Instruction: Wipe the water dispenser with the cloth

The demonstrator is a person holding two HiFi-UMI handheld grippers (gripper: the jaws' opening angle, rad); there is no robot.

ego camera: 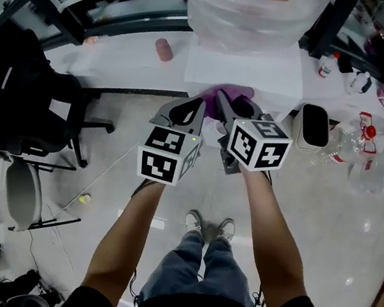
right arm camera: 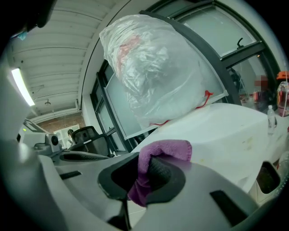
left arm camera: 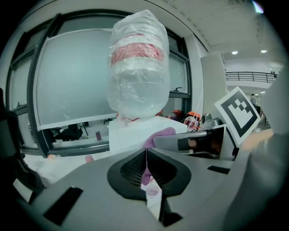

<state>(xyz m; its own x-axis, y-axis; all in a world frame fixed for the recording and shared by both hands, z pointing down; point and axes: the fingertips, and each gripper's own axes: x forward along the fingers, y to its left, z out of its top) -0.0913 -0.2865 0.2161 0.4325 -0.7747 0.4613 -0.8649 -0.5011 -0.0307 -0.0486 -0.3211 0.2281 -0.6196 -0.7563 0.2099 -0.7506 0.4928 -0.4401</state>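
Water dispenser [ego camera: 243,75]: white body against the window wall. On top, an inverted bottle [ego camera: 253,8] wrapped in clear plastic; a red label band shows through, its print too blurred to read.

Cloth [ego camera: 228,94]: purple, pressed against the dispenser's white front just below the bottle.

Right tool [right arm camera: 151,173]: clamped on the cloth, a fold bulging over one jaw.

Left tool [left arm camera: 146,155]: jaws together in a thin line, just beside the right tool, tips near the cloth.

Office chair [ego camera: 23,88]: black, on the floor at left.

Marker cubes: black-and-white squares, no lettering.
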